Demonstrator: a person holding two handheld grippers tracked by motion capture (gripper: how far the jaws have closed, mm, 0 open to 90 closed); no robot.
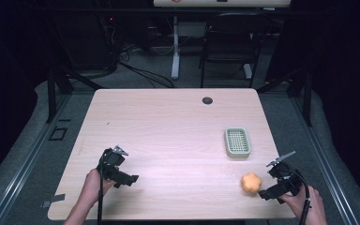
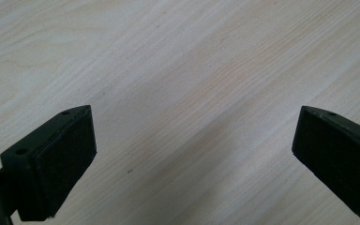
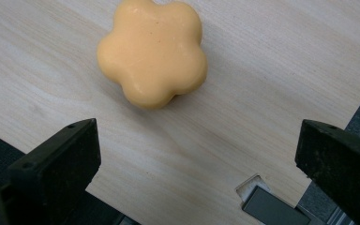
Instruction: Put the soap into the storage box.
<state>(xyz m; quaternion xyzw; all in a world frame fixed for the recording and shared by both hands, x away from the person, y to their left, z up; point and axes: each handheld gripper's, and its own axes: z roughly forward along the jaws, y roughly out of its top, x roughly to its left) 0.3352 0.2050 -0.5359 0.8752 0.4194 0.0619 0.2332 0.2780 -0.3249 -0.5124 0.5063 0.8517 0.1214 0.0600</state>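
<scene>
Your right gripper (image 1: 268,186) at lower right, jaws apart, just beside the orange flower-shaped soap (image 1: 251,183), your left gripper (image 1: 127,175) at lower left, jaws apart over bare table (image 1: 168,122), green soap dish (image 1: 237,142) at right of centre.

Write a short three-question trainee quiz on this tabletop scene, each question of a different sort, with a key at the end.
1. True or false: the right gripper is shut on the orange flower-shaped soap.
2. Multiple choice: where does the green slatted soap dish lie from the soap, in the high view? A) farther from the person B) nearer the person C) under it
3. Fill in: what lies between the open jaws of the left gripper is bare ____.

Key
1. False: its jaws stand open, and the soap lies ahead of them, untouched.
2. A
3. table
</scene>
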